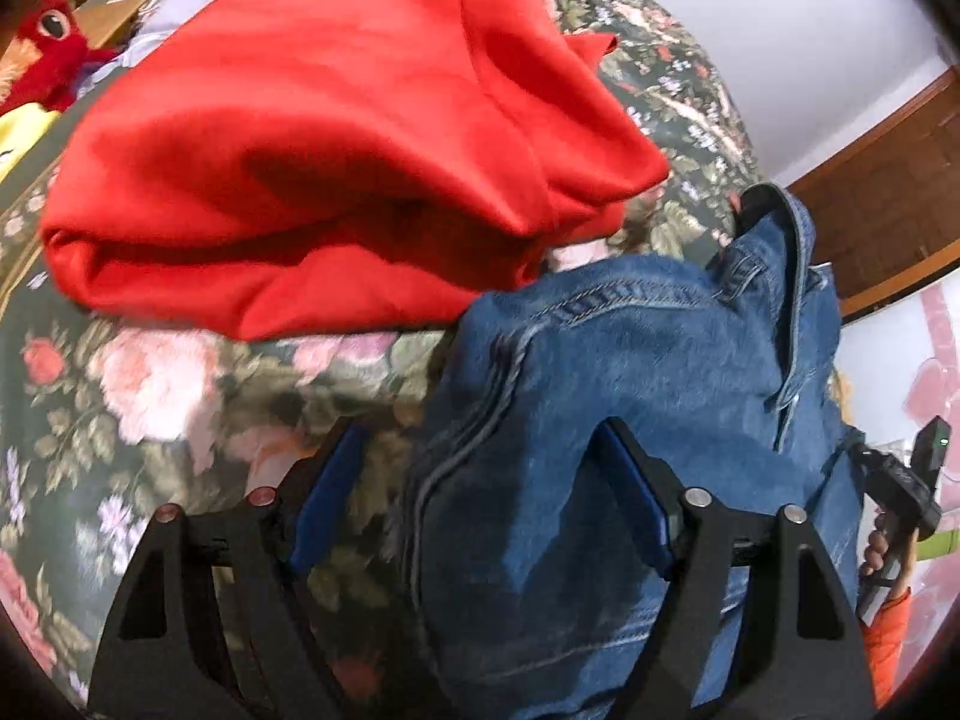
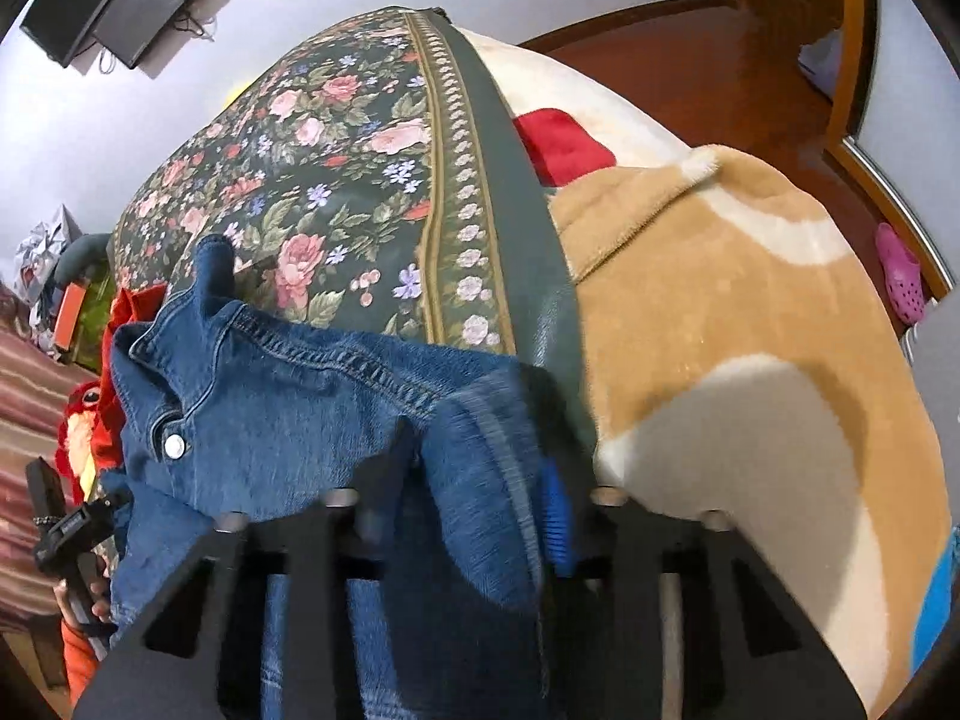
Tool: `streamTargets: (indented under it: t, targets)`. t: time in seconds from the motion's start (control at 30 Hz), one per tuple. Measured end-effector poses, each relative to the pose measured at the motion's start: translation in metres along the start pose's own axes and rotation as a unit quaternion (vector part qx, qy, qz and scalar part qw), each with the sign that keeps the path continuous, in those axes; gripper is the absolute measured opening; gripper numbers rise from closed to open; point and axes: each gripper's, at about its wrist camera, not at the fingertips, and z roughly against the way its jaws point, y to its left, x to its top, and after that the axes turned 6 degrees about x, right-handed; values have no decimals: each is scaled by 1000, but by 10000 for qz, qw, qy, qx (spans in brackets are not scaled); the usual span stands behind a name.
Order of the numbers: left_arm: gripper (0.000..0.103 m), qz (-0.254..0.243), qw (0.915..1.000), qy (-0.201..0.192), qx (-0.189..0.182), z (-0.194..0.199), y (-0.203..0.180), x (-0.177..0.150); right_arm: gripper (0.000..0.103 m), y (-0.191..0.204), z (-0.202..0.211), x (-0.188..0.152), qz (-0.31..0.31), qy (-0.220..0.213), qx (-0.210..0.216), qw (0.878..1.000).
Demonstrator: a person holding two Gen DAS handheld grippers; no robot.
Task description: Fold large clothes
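Denim fills my near view: the jeans (image 1: 630, 372) lie on the floral bedspread (image 1: 150, 420), seam between my left gripper (image 1: 480, 480) fingers, which stand wide and clear of the cloth. My right gripper (image 2: 480, 474) looks narrowed onto a blurred fold; its left pad is hidden. No readable label. Beyond lies a red garment (image 1: 330, 150); open bedspread lies ahead.

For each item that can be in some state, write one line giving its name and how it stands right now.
Jeans: unfolded, rumpled on the bed, waist button undone.
Red garment: loosely folded over, lying beyond the jeans.
Left claw: open, denim between its fingers, not pinched.
Right claw: shut on a fold of the jeans.
Floral bedspread: spread flat.
Tan blanket: bunched beside it.
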Motion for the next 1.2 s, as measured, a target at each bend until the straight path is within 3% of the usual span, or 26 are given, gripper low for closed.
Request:
streamTargets:
  t: [0.03,0.1,0.17,0.3,0.43,0.63,0.8,1.0,1.2]
  targets:
    - [70,13,10000,-7,-43,1,0,2,21,-3,1,-1,-83,-54,59,9999]
    - [40,26,9998,-51,-202,5,-2,4,15,-5,4,0,-160,-127,236,9995]
    - [22,41,9995,-26,-306,10,-5,4,13,-2,12,-2,-180,-236,383,9988]
    - [13,-231,9993,-268,-148,34,-24,2,11,16,33,-2,90,-479,360,9982]
    - [10,-616,9952,-764,60,75,-49,-1,10,52,61,2,804,-787,240,9934]
    - [6,-787,9879,-1333,12,129,-70,3,10,89,95,18,1168,-1183,417,9852]
    - [6,-968,9806,-1707,7,159,-83,16,10,119,98,32,1473,-1391,418,9784]
    - [6,-1093,9718,-2079,189,165,-91,45,10,139,91,61,1633,-1626,370,9724]
    - [6,-1010,9718,-1996,750,122,-79,82,10,129,45,86,1501,-1479,-34,9775]
